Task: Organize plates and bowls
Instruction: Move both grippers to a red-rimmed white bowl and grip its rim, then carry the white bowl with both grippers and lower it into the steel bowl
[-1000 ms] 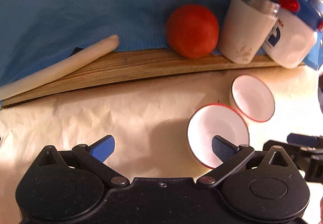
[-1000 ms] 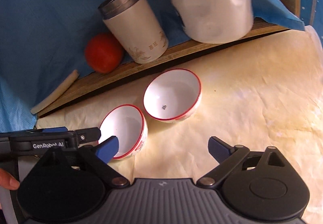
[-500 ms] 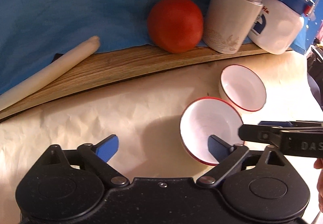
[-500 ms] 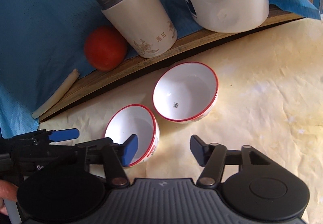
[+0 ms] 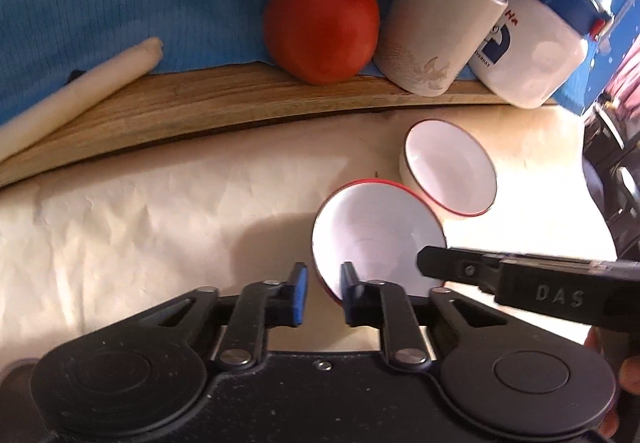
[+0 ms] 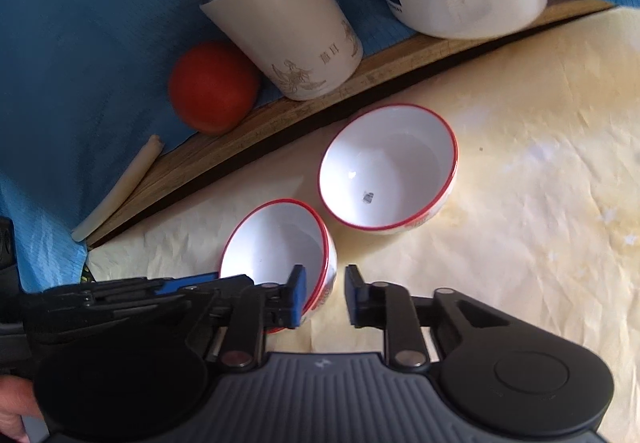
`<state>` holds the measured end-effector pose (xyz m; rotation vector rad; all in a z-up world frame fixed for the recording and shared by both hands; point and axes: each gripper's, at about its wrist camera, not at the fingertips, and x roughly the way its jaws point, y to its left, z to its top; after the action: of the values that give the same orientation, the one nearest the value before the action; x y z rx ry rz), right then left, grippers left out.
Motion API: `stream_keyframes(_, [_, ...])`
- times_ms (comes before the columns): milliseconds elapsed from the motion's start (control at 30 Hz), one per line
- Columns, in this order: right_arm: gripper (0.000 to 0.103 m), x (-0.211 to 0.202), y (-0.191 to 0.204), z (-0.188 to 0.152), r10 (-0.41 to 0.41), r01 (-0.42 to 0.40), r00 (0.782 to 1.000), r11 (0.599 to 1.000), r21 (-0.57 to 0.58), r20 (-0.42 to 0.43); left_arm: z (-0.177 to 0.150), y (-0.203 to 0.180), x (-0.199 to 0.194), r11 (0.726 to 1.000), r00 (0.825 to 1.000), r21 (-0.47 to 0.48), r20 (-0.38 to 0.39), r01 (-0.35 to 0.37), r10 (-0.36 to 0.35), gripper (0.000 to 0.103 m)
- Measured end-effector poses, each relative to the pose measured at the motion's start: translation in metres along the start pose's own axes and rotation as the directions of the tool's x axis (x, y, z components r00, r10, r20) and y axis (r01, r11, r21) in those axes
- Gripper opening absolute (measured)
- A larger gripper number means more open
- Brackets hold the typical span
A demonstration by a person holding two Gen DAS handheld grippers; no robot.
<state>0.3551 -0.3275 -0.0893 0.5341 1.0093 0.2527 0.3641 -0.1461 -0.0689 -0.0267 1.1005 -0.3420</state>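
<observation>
**Bowls pinched from two sides at once**

Bowls with red rims sit on the cream paper just in front of the wooden board (image 5: 208, 99), touching or nearly so. The nearer bowl (image 5: 372, 235) lies farther from the board; the second bowl (image 6: 388, 167) sits between it and the board, below the beige tumbler (image 6: 276, 15).

Both tools work the nearer bowl. The left gripper (image 5: 323, 293) has just been closing, and its jaws now stand narrow astride the near-left rim, one pad outside the wall and one inside. The right gripper (image 6: 326, 295) has also just been closing to a narrow gap, over the opposite side of the rim; its left pad lies inside the bowl and the other outside. Whether the pads of either truly press the wall I cannot tell for certain, but each looks clamped on the rim.

Risks, as I judge them:
- Two grips on one small bowl can fight each other; uneven lifting may tip it or tear it from one pinch.
- A thin, glossy rim may slip out of narrow pads.
- Any sideways drag could knock the second bowl towards the board, or wrinkle the paper under both.
- The tomato (image 5: 322, 25) on the board could roll if the board is bumped.
</observation>
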Motion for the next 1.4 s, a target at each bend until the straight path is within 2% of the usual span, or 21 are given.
stream_keyframes(67, [0.015, -0.001, 0.002, -0.001, 0.0, 0.0, 1.0, 1.0, -0.004, 0.005, -0.001, 0.0, 0.0, 1.0, 1.0, -0.016, 0.007, -0.003, 0.003, 0.015])
stream_keyframes(367, [0.014, -0.006, 0.009, -0.009, -0.017, 0.017, 1.0, 0.999, -0.029, 0.012, -0.009, 0.0, -0.01, 0.999, 1.0, -0.053, 0.025, -0.003, 0.005, 0.012])
stream_keyframes(800, [0.014, -0.019, 0.056, -0.007, 0.059, -0.054, 0.998, 0.986, -0.155, 0.032, -0.027, 0.022, -0.071, 0.986, 0.987, -0.169, 0.157, -0.014, 0.041, 0.012])
stream_keyframes(1033, [0.014, -0.012, 0.101, -0.011, 0.123, -0.122, 0.992, 0.958, -0.259, -0.014, -0.047, 0.053, -0.106, 0.961, 0.974, -0.272, 0.198, -0.054, 0.111, 0.012])
stream_keyframes(1400, [0.014, 0.013, 0.164, -0.031, 0.183, -0.22, 0.974, 0.893, -0.392, -0.132, -0.082, 0.096, -0.139, 0.903, 0.954, -0.411, 0.201, -0.125, 0.223, 0.012])
